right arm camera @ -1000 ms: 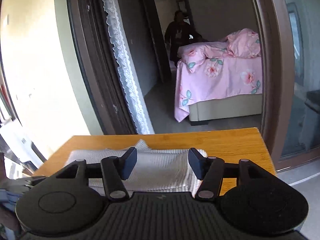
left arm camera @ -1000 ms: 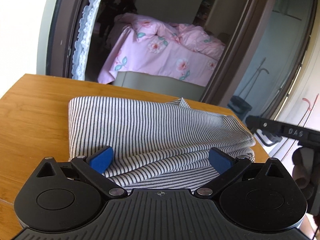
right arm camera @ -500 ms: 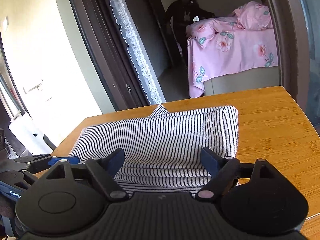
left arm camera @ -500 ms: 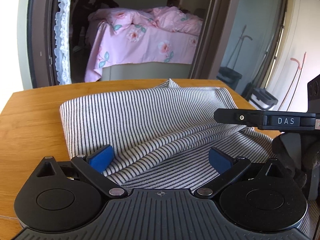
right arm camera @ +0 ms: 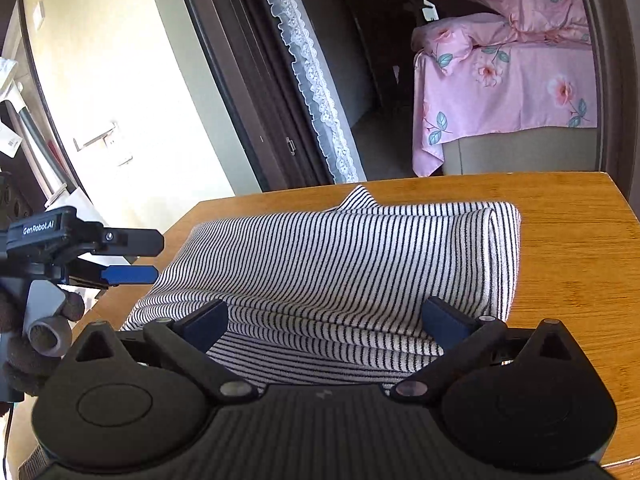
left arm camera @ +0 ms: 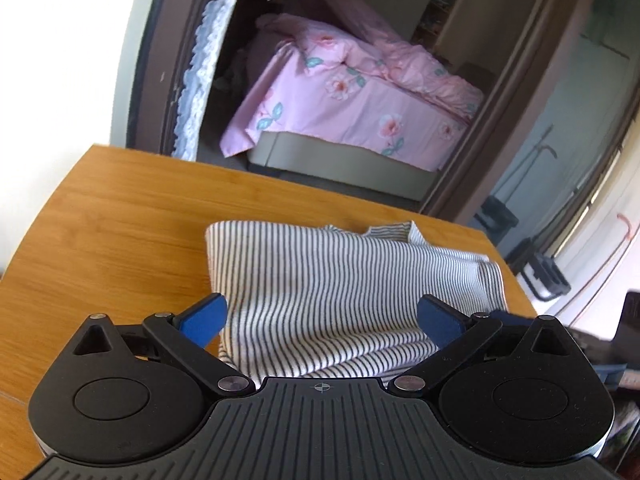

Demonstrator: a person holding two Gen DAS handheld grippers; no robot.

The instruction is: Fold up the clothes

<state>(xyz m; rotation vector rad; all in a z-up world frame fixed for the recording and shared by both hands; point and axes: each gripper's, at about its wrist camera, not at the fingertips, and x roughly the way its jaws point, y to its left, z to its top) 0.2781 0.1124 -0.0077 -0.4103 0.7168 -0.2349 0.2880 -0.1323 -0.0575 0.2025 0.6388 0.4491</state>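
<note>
The folded striped garment (right arm camera: 332, 264) lies lower centre on the desk (right arm camera: 572, 248), long axis across the frame, between the released jaws of both the right gripper (right arm camera: 324, 322) and the left gripper (left arm camera: 320, 318).

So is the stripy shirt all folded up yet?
Nearly. The striped shirt already lies in a folded, layered bundle on the wooden table. Nothing is in hand: the left tongs and right tongs are both open, near its loose front edge. A collar tip pokes out at the back, so perhaps some tidying remains.

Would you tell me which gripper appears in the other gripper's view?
The left gripper: it shows at the right wrist view's left edge, open, beside the striped shirt.
</note>
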